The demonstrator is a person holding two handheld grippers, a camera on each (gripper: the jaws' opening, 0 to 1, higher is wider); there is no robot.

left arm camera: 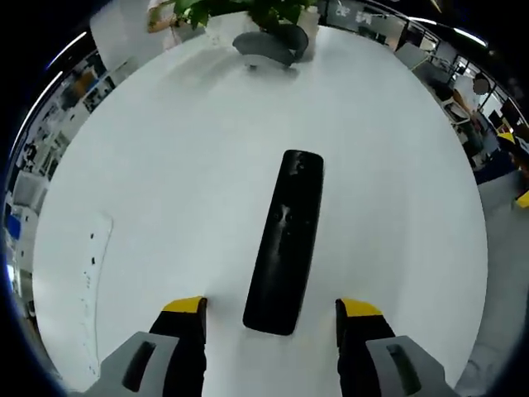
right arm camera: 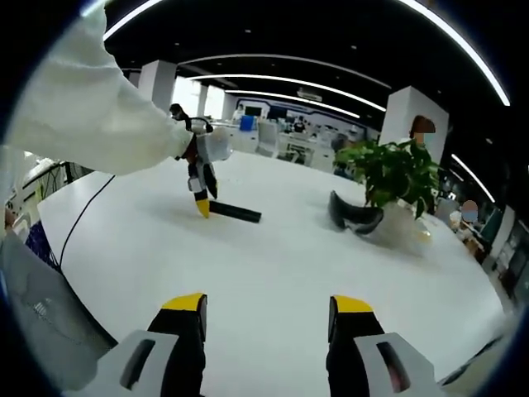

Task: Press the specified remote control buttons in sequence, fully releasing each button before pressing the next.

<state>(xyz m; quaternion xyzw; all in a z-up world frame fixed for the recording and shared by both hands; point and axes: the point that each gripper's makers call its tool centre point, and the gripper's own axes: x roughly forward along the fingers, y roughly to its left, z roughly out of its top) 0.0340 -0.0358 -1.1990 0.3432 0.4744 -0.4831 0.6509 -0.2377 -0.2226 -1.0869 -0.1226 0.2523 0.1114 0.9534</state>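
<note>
While our left tool (left arm camera: 270, 318) hangs just above the white surface (left arm camera: 165, 190), we have its yellow-tipped jaws spread wide, one on either side of the near end of the black remote control (left arm camera: 287, 240) — nothing gripped, no jaw touching it that we can see. The remote lies flat, running lengthwise away from us toward a potted plant (left arm camera: 248, 12) and a grey curved object (left arm camera: 266, 45) at the far edge. Over in the right gripper view, our right tool (right arm camera: 266, 318) is released too, jaws apart over bare surface, well apart from the remote (right arm camera: 235, 212) — and there we see the left tool (right arm camera: 201, 194) pointing down at the remote's end, a white sleeve (right arm camera: 91, 107) behind it.
</note>
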